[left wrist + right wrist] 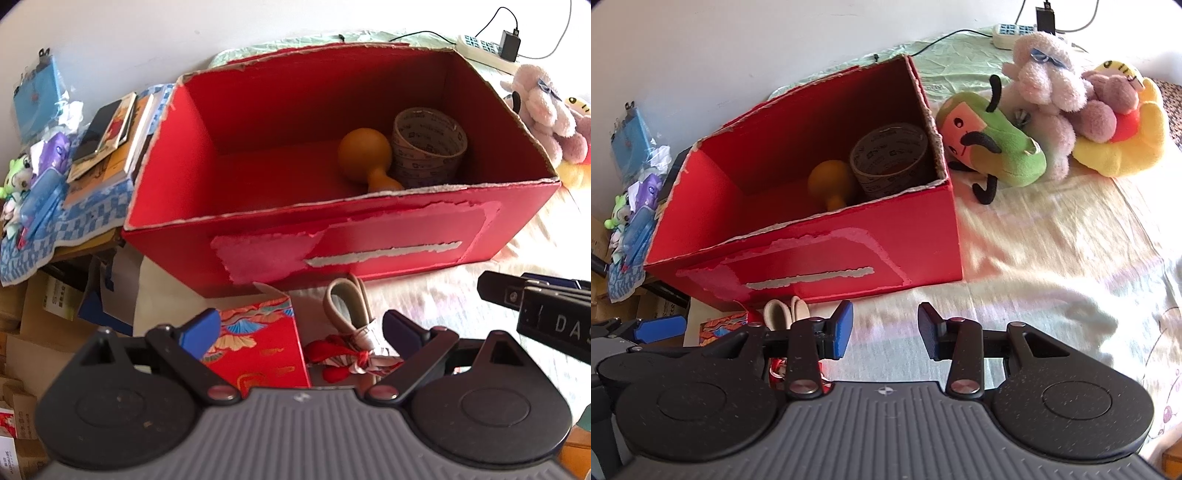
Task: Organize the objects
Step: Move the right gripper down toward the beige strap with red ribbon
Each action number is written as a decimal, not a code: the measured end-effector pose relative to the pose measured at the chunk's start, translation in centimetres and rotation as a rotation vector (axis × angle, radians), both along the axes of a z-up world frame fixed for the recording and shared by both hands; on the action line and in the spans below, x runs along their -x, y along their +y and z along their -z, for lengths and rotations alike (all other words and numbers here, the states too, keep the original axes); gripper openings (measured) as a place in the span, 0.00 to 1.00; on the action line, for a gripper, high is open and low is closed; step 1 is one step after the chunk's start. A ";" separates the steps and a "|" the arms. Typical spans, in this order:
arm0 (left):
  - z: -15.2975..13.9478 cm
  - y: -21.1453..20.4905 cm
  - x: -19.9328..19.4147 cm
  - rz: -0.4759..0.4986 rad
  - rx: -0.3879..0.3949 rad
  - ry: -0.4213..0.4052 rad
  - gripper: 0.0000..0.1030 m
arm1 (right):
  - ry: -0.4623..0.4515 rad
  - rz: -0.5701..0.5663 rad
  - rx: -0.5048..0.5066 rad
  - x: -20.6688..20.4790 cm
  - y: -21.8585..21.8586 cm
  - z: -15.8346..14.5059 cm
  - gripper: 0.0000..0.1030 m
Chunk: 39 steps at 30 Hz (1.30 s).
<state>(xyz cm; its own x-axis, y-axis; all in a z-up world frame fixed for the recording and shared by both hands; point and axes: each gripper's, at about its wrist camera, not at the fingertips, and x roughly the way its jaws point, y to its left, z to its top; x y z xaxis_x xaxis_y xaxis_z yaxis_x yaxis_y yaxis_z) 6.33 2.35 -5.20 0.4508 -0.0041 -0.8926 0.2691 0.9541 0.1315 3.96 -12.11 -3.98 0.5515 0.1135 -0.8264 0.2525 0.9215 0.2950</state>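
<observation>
Red box [343,236]: open-top cardboard, torn rim, label patch ripped off front; sits on bed.
Inside: orange gourd-shaped piece [365,155] touching tape roll [428,144], right end; print on tape too small to read.
Surface: pale floral bedsheet [1052,258], white wall [738,44] behind.
Side table [74,218]: left of box, blue check cloth, books, clutter.
Toys: green plush [993,147], pink plush [1045,85], yellow plush [1123,147] right of box.
L gripper [301,328]: jaws wide, nothing held; red patterned packet [262,347] and red-tied bundle [351,332] lie between and below them.
R gripper [886,328]: jaws part-open, empty, over sheet.
Writing: "DAS" on R gripper's body, left view.
</observation>
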 end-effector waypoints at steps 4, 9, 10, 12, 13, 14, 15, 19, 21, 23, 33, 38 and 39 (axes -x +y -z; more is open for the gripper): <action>0.3 0.0 -0.5 0.008 -0.001 0.013 0.92 | 0.009 -0.002 -0.007 -0.1 0.2 0.5 0.40; 0.6 0.1 -1.0 0.018 0.000 0.019 0.92 | 0.004 0.002 -0.020 -0.2 0.2 0.8 0.40; 0.6 0.1 -1.1 0.020 0.000 0.019 0.92 | 0.001 0.003 -0.023 -0.2 0.2 0.8 0.40; 0.8 0.1 -1.3 0.021 -0.001 0.022 0.92 | -0.008 0.008 -0.026 -0.2 0.1 0.8 0.40; 0.8 0.1 -1.4 0.019 -0.003 0.023 0.92 | -0.012 0.012 -0.024 -0.2 0.1 0.8 0.40; 0.8 0.1 -1.5 0.018 -0.005 0.023 0.92 | -0.015 0.017 -0.021 -0.2 0.0 0.7 0.40; 0.8 0.2 -1.5 0.016 -0.006 0.021 0.92 | -0.017 0.022 -0.019 -0.2 -0.1 0.7 0.40; 0.5 0.5 -1.6 0.002 -0.014 0.003 0.92 | -0.026 0.034 -0.016 -0.3 -0.3 0.6 0.40; 0.5 0.8 -1.7 -0.007 -0.013 0.002 0.92 | -0.026 0.031 -0.016 -0.3 -0.3 0.6 0.40; 0.4 1.1 -1.7 -0.019 -0.011 0.002 0.92 | -0.026 0.023 -0.013 -0.4 -0.1 0.6 0.40; 0.0 2.2 -1.3 -0.066 -0.012 -0.010 0.92 | -0.031 -0.033 -0.020 -0.6 0.7 0.3 0.40; 0.0 2.4 -1.1 -0.064 -0.010 -0.007 0.92 | -0.028 -0.043 -0.034 -0.4 0.9 0.4 0.40; 0.0 2.4 -1.1 -0.062 -0.010 -0.008 0.92 | -0.031 -0.041 -0.038 -0.4 0.9 0.4 0.40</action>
<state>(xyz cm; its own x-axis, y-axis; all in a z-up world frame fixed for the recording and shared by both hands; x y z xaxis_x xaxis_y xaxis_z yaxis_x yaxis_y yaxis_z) 7.45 4.76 -5.20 0.4573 0.0332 -0.8887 0.2084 0.9675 0.1434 4.32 -11.24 -4.39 0.5708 0.1679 -0.8038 0.2048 0.9188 0.3374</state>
